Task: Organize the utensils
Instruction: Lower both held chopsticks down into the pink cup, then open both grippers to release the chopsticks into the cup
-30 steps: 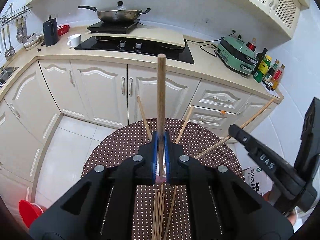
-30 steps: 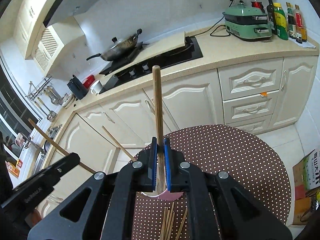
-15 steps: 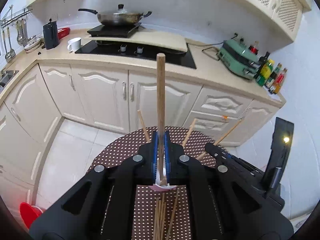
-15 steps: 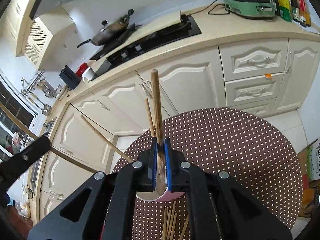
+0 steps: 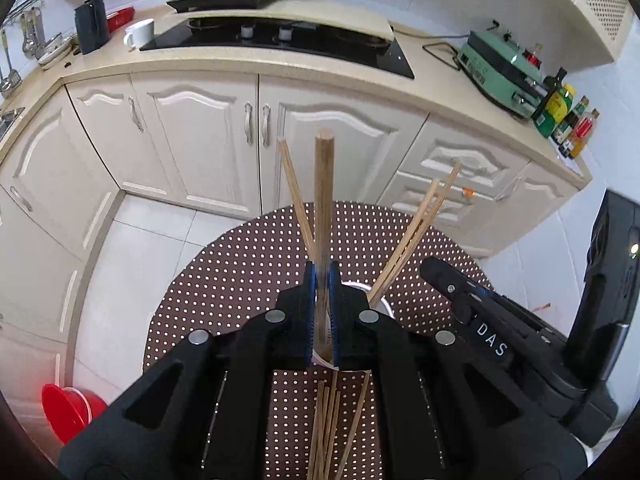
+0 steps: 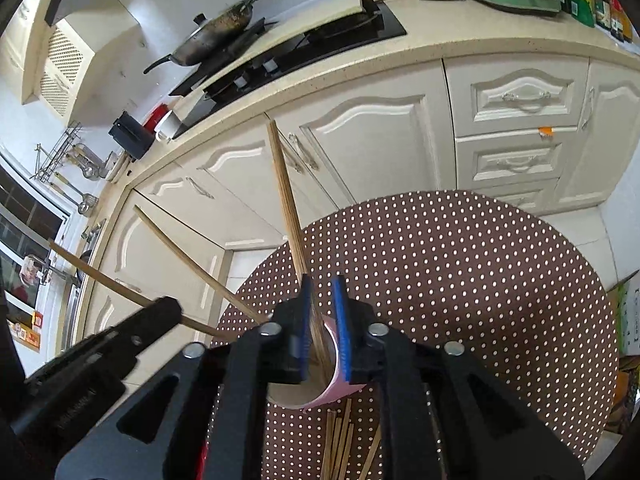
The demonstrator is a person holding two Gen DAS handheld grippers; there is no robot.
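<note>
Between the blue pads of the left fingers a thick wooden chopstick was pinched, its long axis running up and away along the line of the fingers, its lower end dipped into the cup directly beneath them. The right fingers were seen opening, blue pads apart; a thin chopstick stood between them, leaning by the left pad, no longer squeezed, with its foot inside the same cup.

Just beyond the left fingers, several chopsticks already leaned out of the cup to the right. Below both pairs of fingers, nearer the cameras, a loose bundle of chopsticks lay flat on the dotted table, long axes pointing toward the cup.

Both tools were tilted steeply downward over the cup, the right one close beside the left. The release of the thick chopstick was judged the step in hand; the bundle lay about equally near either hand.
</note>
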